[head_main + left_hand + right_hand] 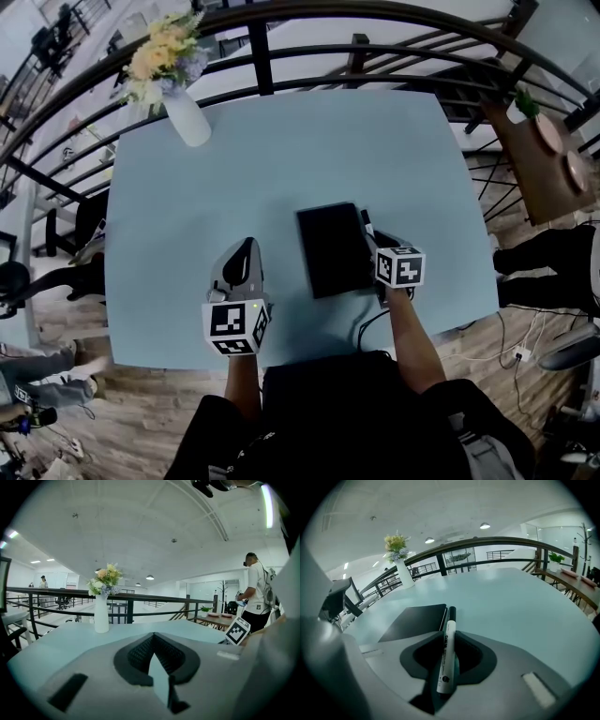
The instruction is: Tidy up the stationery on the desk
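Note:
A black notebook [330, 248] lies flat on the pale blue desk [309, 141], near its front edge. My right gripper [369, 231] stands at the notebook's right side, shut on a white marker [446, 651] with a black cap. The marker lies along the jaws, its cap pointing out past the tips beside the notebook's [417, 620] edge. My left gripper [246, 247] hovers to the left of the notebook, apart from it. Its jaws [154, 641] are shut with nothing between them.
A white vase [186, 114] of flowers stands at the desk's far left corner. A dark railing [281, 56] runs behind the desk. A wooden side table [544, 159] is off to the right. A person [258, 590] stands beyond the desk in the left gripper view.

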The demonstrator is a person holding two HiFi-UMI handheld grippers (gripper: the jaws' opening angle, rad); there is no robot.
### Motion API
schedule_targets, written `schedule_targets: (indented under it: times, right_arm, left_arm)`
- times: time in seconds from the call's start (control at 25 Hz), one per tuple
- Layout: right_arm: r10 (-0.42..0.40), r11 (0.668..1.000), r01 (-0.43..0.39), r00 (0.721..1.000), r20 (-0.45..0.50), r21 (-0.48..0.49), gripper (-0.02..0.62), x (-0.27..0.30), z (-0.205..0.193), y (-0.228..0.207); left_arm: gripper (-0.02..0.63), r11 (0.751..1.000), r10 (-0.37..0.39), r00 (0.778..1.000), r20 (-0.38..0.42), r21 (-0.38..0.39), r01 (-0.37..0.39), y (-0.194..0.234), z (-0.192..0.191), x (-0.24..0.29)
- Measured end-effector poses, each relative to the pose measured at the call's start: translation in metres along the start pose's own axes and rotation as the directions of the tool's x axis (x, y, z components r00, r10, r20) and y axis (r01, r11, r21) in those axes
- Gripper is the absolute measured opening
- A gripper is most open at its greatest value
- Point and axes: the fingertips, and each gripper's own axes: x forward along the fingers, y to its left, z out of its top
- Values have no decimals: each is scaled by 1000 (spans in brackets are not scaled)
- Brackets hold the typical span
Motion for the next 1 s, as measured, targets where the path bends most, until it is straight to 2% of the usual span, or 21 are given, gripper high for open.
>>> schedule_targets:
  times: [0.64, 0.8, 1.0]
  right_arm:
    - [10, 1000, -10, 1000, 6, -3, 90, -2, -1, -1]
    - [22, 999, -23, 1000, 14, 24, 117, -7, -5, 0]
    - [42, 999, -43, 998, 45, 23, 118, -8, 1, 2]
  left_arm:
    - [-6, 1000, 24, 1000, 2, 9, -24, 0, 2, -10]
    - [-6, 999, 37, 999, -15, -10, -37, 4, -7, -14]
    - [-6, 999, 34, 999, -23, -4, -34, 3, -11, -14]
